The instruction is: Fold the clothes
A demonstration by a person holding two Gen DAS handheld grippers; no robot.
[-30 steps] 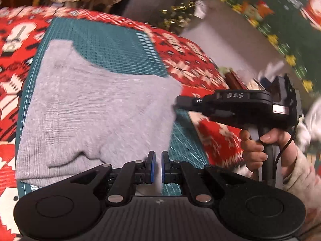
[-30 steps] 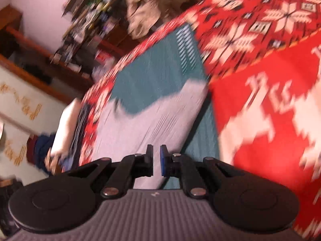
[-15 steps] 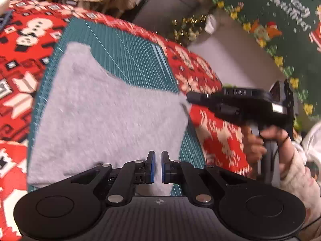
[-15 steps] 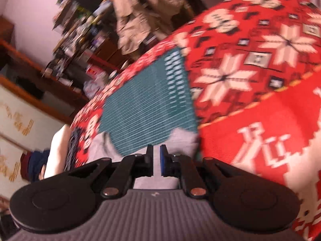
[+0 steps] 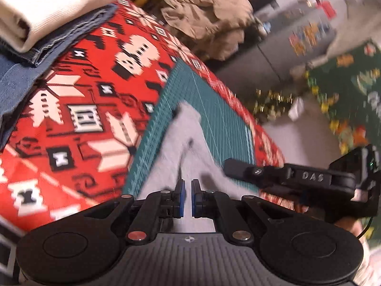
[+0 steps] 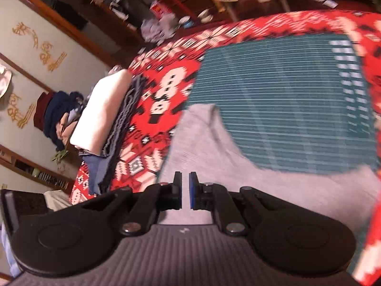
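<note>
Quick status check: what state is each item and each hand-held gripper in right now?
Grey garment: lying on the green mat, partly folded.
White garment: folded, on top of the stack.
Blue garments: folded, under the white one.
Left hand-held gripper: jaws nearly closed.
Right hand-held gripper: jaws nearly closed.

Red patterned tablecloth; green mat

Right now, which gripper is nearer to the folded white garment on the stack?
Left, I judge. The left gripper faces the folded white garment across the red cloth; the right gripper sits farther over the grey garment, away from it.
</note>
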